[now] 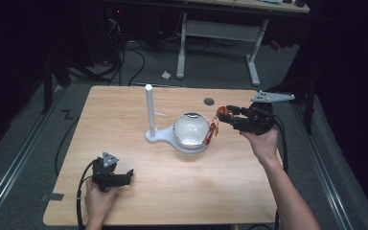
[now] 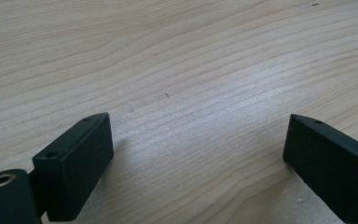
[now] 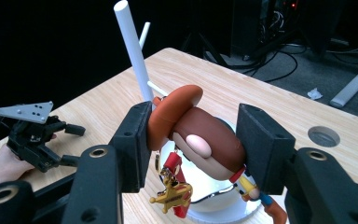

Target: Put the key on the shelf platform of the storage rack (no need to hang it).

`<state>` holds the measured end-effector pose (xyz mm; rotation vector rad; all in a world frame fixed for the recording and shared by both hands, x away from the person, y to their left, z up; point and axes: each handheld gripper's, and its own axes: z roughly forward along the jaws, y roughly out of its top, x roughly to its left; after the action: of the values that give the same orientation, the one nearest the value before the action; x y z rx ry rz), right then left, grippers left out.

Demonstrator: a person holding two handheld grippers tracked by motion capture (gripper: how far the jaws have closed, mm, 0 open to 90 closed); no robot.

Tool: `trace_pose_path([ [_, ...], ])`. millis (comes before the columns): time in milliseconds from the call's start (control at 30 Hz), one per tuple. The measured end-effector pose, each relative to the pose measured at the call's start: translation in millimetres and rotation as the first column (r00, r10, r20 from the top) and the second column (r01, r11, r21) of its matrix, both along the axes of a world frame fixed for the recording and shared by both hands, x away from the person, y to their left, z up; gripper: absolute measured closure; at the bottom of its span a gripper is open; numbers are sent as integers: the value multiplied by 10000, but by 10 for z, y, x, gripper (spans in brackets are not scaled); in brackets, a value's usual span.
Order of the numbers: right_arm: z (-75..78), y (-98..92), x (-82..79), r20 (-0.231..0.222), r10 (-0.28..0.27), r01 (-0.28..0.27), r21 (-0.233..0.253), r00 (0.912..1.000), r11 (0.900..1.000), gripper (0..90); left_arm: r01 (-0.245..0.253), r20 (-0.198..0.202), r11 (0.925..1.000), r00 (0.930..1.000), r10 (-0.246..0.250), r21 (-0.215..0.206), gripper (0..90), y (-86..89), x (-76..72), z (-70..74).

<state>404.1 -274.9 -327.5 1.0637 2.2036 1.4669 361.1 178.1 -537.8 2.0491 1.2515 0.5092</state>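
Dark floor and trailing cables ring the pale wooden table [image 1: 172, 191] I'm working over. From the high view my right gripper [image 1: 224, 116] hangs above the table's right side, just beside the white bowl [image 1: 190, 129] on its white stand [image 1: 149, 112]. Its own view gives me what the high one can't: the jaws are clamped on a brown cowboy doll [image 3: 205, 142], head towards the left jaw, long axis crosswise between them, a gold star charm [image 3: 171, 195] dangling below. My left gripper [image 1: 127, 175] sits low at the near left, jaws spread wide over bare wood, holding nothing
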Motion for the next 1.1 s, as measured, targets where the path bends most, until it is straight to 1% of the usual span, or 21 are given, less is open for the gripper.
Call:
trace_pose_path([
  [133, 23, 67, 38, 44, 104, -104, -7, 9999, 9999, 477, -3, 1, 10000, 10000, 3, -1, 86, 0, 0, 0],
  [300, 14, 118, 88, -4, 141, -141, -3, 9999, 9999, 477, -4, 1, 10000, 10000, 4, -3, 86, 0, 0, 0],
  [333, -5, 139, 119, -66, 145, -145, -14, 9999, 9999, 477, -4, 1, 10000, 10000, 4, -4, 86, 0, 0, 0],
  [467, -46, 168, 161, -190, 116, -117, -55, 9998, 9999, 477, -3, 0, 10000, 10000, 3, -3, 86, 0, 0, 0],
  [500, -76, 192, 187, -244, 113, -117, -142, 9996, 9998, 476, -4, -1, 10000, 10000, 4, -4, 86, 0, 0, 0],
  [733, -154, 261, 246, -381, 116, -124, -231, 9992, 9997, 476, -4, 0, 10000, 10000, 4, -5, 86, 0, 0, 0],
  [833, -222, 309, 287, -528, 83, -106, -437, 9986, 9990, 475, -6, 2, 10000, 10000, 6, -7, 86, 0, 0, 0],
  [867, -254, 323, 303, -640, 47, -79, -500, 9979, 9987, 475, -6, 2, 10000, 10000, 6, -7, 86, 0, 0, 0],
  [933, -300, 339, 329, -733, 62, -103, -565, 9973, 9983, 474, -5, 3, 10000, 10000, 5, -7, 86, 0, 0, -1],
  [967, -300, 339, 329, -733, 62, -103, -565, 9973, 9983, 474, 0, 3, 10000, 10000, 0, 1, 86, 0, 0, 0],
  [1033, -368, 377, 361, -839, 73, -127, -642, 9964, 9979, 475, -6, 1, 10000, 10000, 6, -4, 86, 0, 0, 0],
  [1100, -393, 390, 373, -876, 84, -142, -656, 9961, 9977, 474, -5, 2, 10000, 10000, 5, -4, 86, 0, 0, 0],
])
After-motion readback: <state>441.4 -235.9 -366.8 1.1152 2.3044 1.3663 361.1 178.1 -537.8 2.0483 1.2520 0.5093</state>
